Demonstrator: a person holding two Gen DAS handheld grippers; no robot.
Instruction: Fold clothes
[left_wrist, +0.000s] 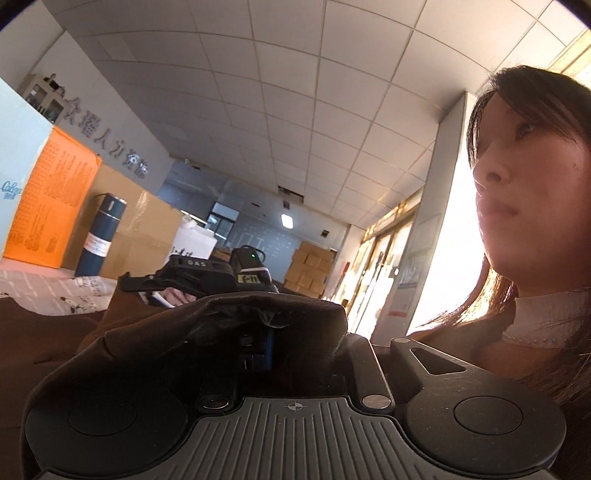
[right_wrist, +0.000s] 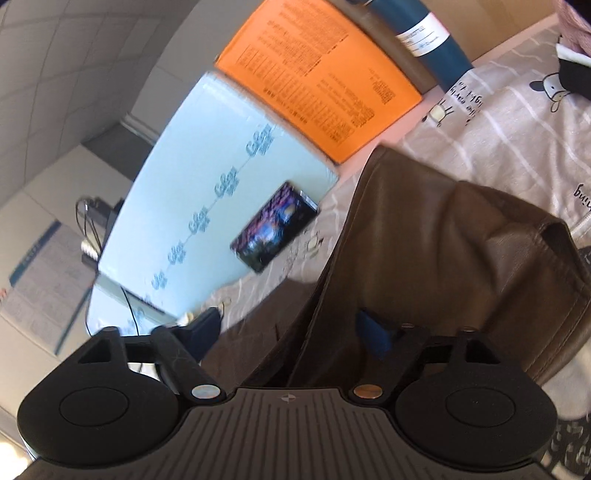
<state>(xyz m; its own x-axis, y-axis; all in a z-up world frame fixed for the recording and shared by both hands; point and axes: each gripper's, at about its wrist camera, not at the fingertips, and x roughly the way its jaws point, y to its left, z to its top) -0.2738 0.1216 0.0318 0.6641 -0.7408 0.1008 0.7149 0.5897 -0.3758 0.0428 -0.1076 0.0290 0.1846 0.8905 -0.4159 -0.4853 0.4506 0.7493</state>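
A dark brown garment (left_wrist: 155, 339) is draped over my left gripper (left_wrist: 258, 347), which is tilted up toward the ceiling; its fingers are buried in the cloth and seem shut on it. The other gripper (left_wrist: 207, 275) shows beyond it, held in a hand. In the right wrist view the same brown garment (right_wrist: 443, 251) hangs over my right gripper (right_wrist: 295, 332). One blue finger pad (right_wrist: 375, 332) shows against the cloth and the other finger (right_wrist: 203, 326) stands far to the left, so the jaws stand open.
A patterned cloth (right_wrist: 517, 122) covers the table. At its back stand an orange box (right_wrist: 325, 70), a pale blue box (right_wrist: 214, 192), a dark blue flask (right_wrist: 424, 33) and brown cartons (left_wrist: 140, 221). A phone (right_wrist: 273, 225) lies near the garment. The person's face (left_wrist: 524, 177) is close on the right.
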